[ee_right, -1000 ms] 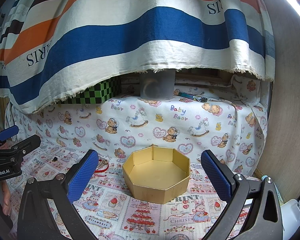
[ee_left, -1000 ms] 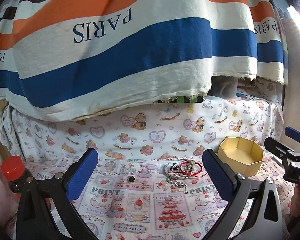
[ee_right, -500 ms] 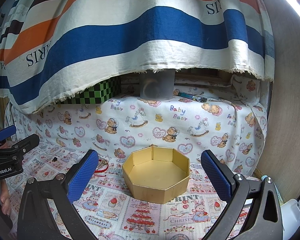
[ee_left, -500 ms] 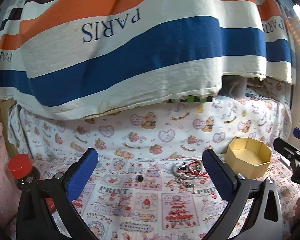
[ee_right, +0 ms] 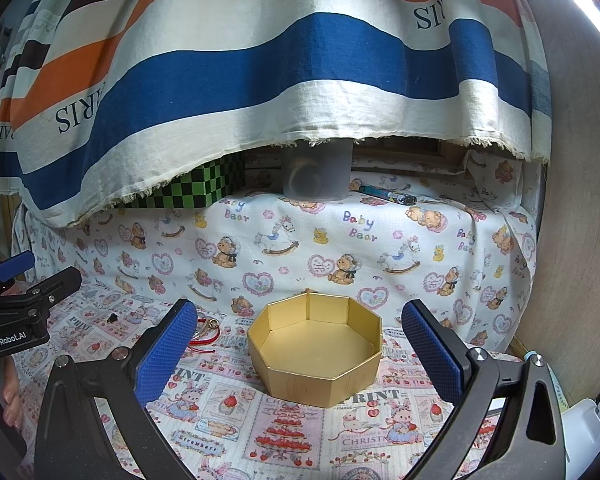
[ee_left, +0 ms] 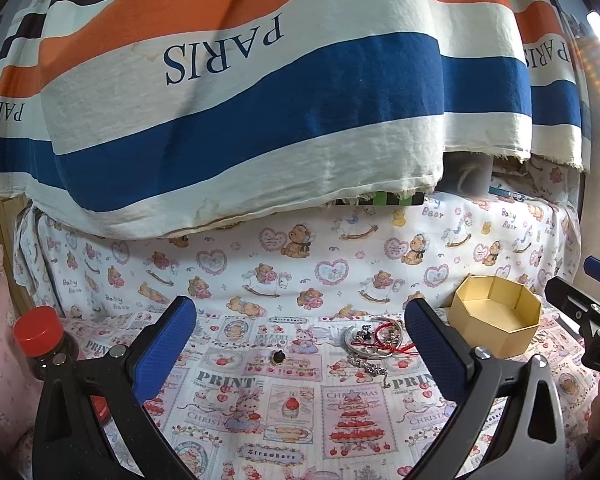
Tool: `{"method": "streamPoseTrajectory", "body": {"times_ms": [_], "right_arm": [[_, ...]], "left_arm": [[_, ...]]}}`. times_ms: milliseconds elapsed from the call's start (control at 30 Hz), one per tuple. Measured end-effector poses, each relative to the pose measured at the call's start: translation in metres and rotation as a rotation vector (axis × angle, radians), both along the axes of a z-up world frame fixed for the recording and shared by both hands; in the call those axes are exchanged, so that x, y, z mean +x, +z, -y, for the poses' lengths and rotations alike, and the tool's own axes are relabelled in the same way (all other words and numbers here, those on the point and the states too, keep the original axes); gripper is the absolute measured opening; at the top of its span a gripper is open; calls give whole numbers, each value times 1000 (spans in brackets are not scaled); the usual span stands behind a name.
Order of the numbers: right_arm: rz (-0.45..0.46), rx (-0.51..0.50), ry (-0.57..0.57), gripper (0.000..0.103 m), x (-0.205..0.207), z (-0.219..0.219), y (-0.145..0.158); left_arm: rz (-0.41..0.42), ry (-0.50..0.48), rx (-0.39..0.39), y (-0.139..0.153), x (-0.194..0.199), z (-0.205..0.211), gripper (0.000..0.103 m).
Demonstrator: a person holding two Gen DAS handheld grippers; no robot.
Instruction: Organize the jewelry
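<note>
A pile of jewelry (ee_left: 374, 342) lies on the printed cloth: a silver bangle, a red cord bracelet and a chain. A small dark earring (ee_left: 278, 357) lies apart to its left. An empty gold octagonal box (ee_left: 496, 326) stands right of the pile and shows in the right wrist view (ee_right: 316, 354). My left gripper (ee_left: 300, 344) is open and empty, above the cloth short of the pile. My right gripper (ee_right: 300, 352) is open and empty, framing the box. The red cord (ee_right: 204, 334) peeks past its left finger.
A red-capped bottle (ee_left: 40, 340) stands at the left. A striped PARIS cloth (ee_left: 260, 100) hangs overhead. On the raised ledge behind are a green checkered box (ee_right: 196, 192), a translucent cup (ee_right: 316, 176) and a pen (ee_right: 386, 194). A wooden wall (ee_right: 572, 220) stands at the right.
My left gripper has shifted left, so the jewelry pile and box sit further right in its view. The right gripper has stayed nearly still.
</note>
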State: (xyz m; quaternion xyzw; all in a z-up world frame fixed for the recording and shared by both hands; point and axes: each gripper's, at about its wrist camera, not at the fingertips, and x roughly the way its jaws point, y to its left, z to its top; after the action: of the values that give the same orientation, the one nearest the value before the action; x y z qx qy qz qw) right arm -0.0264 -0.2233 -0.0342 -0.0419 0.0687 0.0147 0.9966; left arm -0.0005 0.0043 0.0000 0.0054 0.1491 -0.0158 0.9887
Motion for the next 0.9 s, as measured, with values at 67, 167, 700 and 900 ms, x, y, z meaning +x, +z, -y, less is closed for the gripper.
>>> {"method": "streamPoseTrajectory", "body": {"times_ms": [67, 167, 700, 900], "right_arm": [[-1, 0, 3, 103, -1, -1, 0], [-1, 0, 3, 103, -1, -1, 0], [-1, 1, 5, 103, -1, -1, 1], [-1, 3, -14, 103, -1, 1, 1]], "left_arm": [[-1, 0, 2, 0, 0, 1, 103], [-11, -20, -17, 0, 2, -1, 103], [-1, -6, -2, -1, 1, 1, 103], [-2, -9, -3, 0, 1, 0, 103]]}}
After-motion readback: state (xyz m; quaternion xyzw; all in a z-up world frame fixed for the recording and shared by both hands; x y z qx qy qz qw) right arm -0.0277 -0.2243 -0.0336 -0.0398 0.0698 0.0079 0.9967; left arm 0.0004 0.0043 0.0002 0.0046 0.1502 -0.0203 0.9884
